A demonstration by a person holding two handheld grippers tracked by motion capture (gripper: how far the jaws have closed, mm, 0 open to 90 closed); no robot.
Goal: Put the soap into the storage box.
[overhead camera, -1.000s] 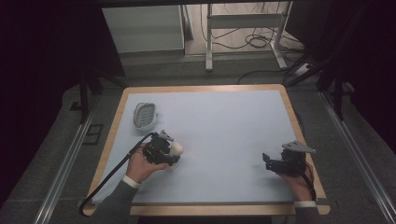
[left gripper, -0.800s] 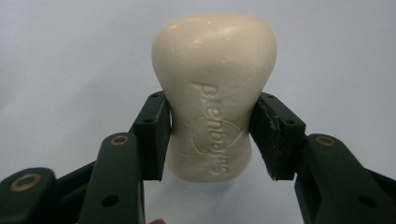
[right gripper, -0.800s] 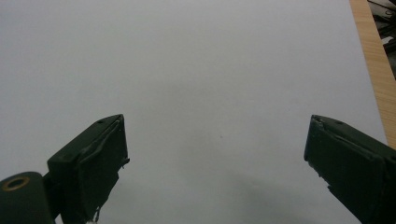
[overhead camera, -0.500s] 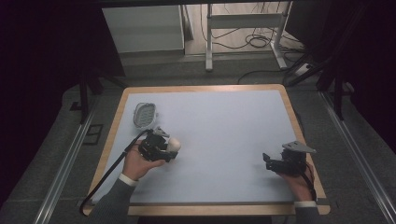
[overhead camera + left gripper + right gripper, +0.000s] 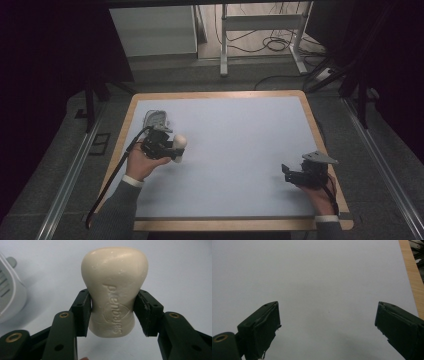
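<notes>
Soap bar [image 5: 113, 290] clamped in left gripper [image 5: 112, 312], carried near the soap dish [image 5: 155, 119]; right gripper [image 5: 327, 322] idles, jaws apart; placing it likely follows.

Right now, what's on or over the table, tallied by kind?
Soap bar, gripped in the left gripper: 1
Soap dish, white-grey, by the table's left edge: 1
Grippers, counting the open right gripper: 2
Total: 4
</notes>
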